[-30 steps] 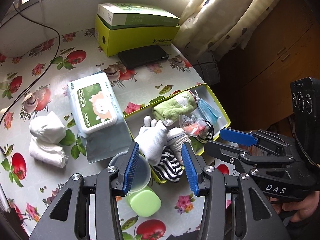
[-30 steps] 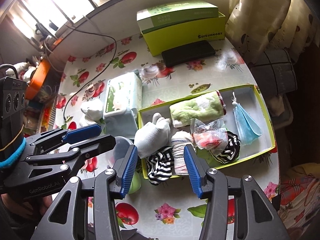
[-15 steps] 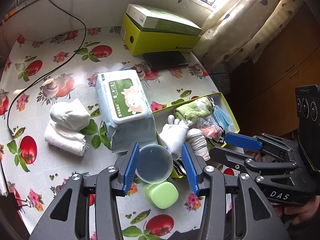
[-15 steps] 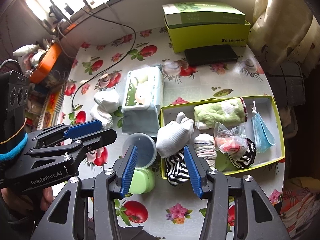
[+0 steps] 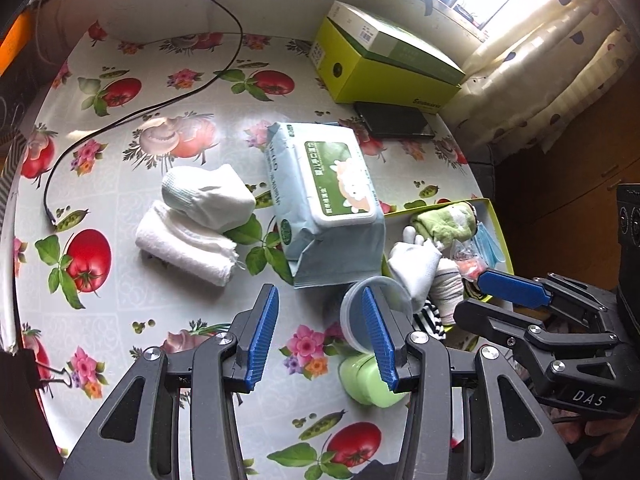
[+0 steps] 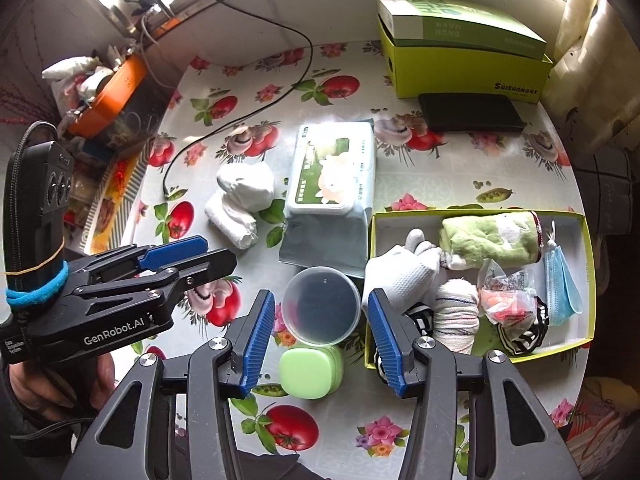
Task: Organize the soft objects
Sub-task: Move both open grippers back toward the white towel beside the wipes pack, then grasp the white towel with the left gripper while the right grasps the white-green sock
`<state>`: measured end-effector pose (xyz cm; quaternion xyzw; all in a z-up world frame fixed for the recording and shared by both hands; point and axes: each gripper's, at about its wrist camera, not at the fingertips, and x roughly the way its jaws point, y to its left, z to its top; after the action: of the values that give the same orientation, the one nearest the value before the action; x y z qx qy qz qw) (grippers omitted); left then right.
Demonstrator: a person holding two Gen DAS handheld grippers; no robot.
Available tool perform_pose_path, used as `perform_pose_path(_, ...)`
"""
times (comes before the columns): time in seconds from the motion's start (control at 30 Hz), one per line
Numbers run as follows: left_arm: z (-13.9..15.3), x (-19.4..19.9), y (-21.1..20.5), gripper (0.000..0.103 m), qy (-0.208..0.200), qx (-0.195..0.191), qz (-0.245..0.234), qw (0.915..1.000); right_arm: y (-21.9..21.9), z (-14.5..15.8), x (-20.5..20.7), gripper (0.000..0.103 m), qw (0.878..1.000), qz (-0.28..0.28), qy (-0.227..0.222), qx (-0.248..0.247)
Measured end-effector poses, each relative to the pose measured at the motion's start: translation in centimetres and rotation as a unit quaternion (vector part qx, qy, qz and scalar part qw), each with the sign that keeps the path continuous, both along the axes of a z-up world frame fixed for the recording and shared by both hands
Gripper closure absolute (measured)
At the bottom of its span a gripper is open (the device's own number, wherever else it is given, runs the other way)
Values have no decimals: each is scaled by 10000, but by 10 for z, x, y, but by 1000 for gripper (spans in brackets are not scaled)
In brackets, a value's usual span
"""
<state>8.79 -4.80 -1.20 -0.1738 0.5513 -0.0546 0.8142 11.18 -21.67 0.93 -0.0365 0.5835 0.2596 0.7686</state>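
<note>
Left gripper (image 5: 318,330) spread wide and empty above the near part of the tabletop (image 5: 168,304); right gripper (image 6: 320,336) likewise parted, grasping nothing, hovering over a clear round tub (image 6: 322,306) and a small green case (image 6: 310,368) near the front edge. Toward the left edge: a rolled white towel (image 5: 184,250) lying flat, a balled white sock (image 5: 206,194) resting against its far side, touching. Just right of those, mid-table, a pale blue wet-wipe pack (image 5: 324,204). Along the right edge, an open yellow-green tray (image 6: 586,248) holding a green plush cloth (image 6: 490,236) at its far wall, a blue face mask (image 6: 560,280) at its right end, a crinkled plastic bag (image 6: 506,294), a rolled pale sock (image 6: 456,314) and a striped black-and-white cloth (image 6: 520,334) near its front wall. White knit glove (image 6: 404,272) draped over the tray's left rim, fingers inside. At the far right corner, a yellow-green box (image 6: 468,68) with a dark flat case (image 6: 470,114) in front. Black cable (image 5: 132,114) trailing across the far left.
</note>
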Motion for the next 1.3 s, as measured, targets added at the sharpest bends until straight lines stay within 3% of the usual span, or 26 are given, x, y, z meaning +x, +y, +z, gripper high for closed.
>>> perform_pose_path(0.37,-7,-2,26,58,36,113,363,9993,31,-5,5,55,9993,377,35,-38)
perform_pose_path(0.77,-26,-12,71,58,187,-57,955,9952,74,-11,15,55,9965,830,-23,-120)
perform_pose_path(1.3,-54,-21,120,58,428,-301,1711,9839,161,-48,59,49,9815,1844,-101,-510)
